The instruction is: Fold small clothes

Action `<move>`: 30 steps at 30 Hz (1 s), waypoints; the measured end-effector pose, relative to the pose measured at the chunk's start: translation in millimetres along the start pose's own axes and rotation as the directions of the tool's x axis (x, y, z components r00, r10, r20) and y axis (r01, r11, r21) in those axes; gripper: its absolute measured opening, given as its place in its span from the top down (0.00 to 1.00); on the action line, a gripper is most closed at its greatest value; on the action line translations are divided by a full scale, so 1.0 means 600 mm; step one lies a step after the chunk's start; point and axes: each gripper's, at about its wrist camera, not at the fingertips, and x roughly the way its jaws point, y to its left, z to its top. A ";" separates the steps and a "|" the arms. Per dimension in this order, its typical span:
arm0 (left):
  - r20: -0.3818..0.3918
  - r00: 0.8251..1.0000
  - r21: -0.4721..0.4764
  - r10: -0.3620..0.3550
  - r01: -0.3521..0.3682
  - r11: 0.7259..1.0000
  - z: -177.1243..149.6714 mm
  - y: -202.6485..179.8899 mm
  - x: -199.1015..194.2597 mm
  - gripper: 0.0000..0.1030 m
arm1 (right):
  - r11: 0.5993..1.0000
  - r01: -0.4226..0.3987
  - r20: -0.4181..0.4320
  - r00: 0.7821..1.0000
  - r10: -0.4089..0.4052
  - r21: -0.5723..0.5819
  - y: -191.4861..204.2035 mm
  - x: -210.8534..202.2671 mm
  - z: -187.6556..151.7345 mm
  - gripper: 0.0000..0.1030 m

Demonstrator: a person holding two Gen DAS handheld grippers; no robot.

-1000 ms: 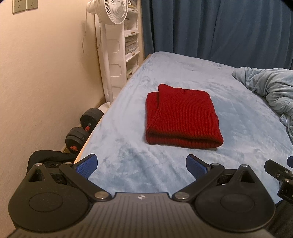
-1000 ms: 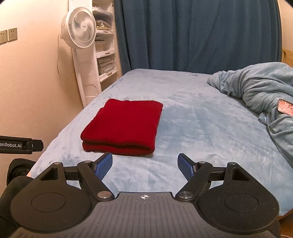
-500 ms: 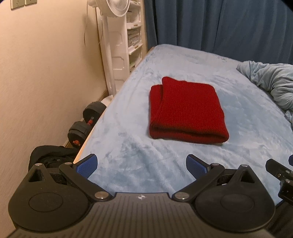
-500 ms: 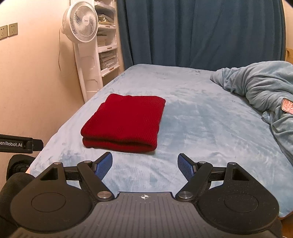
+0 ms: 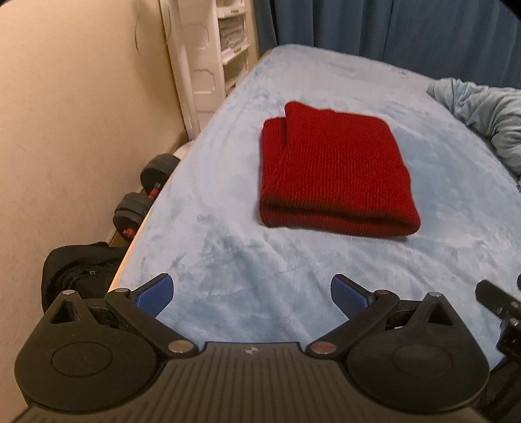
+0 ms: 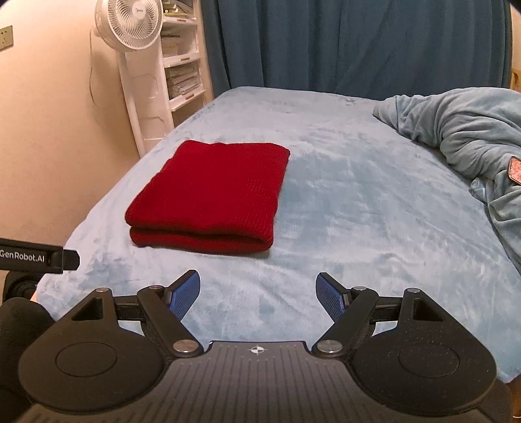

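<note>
A red knit garment (image 5: 332,172) lies folded into a flat rectangle on the light blue bed cover (image 5: 228,260); it also shows in the right wrist view (image 6: 211,195). My left gripper (image 5: 252,291) is open and empty, held above the near bed edge, short of the garment. My right gripper (image 6: 259,293) is open and empty, also near the front edge, with the garment ahead and to its left. Neither touches the cloth.
A crumpled blue blanket (image 6: 462,130) lies at the right of the bed. A white fan (image 6: 130,26) and shelf unit (image 6: 182,75) stand by the wall at left. Dumbbells (image 5: 143,201) and a black bag (image 5: 78,270) sit on the floor. Dark blue curtains (image 6: 342,42) hang behind.
Both grippers have moved forward a little and the left one has tilted down, so the folded garment looks larger and nearer. Both stay open. The garment has not moved.
</note>
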 end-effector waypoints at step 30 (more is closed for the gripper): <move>-0.036 0.971 -0.665 -0.237 0.154 0.731 0.108 0.048 0.254 0.00 | 0.881 -0.153 -0.250 0.924 0.288 0.448 -0.186 0.586 0.390 0.11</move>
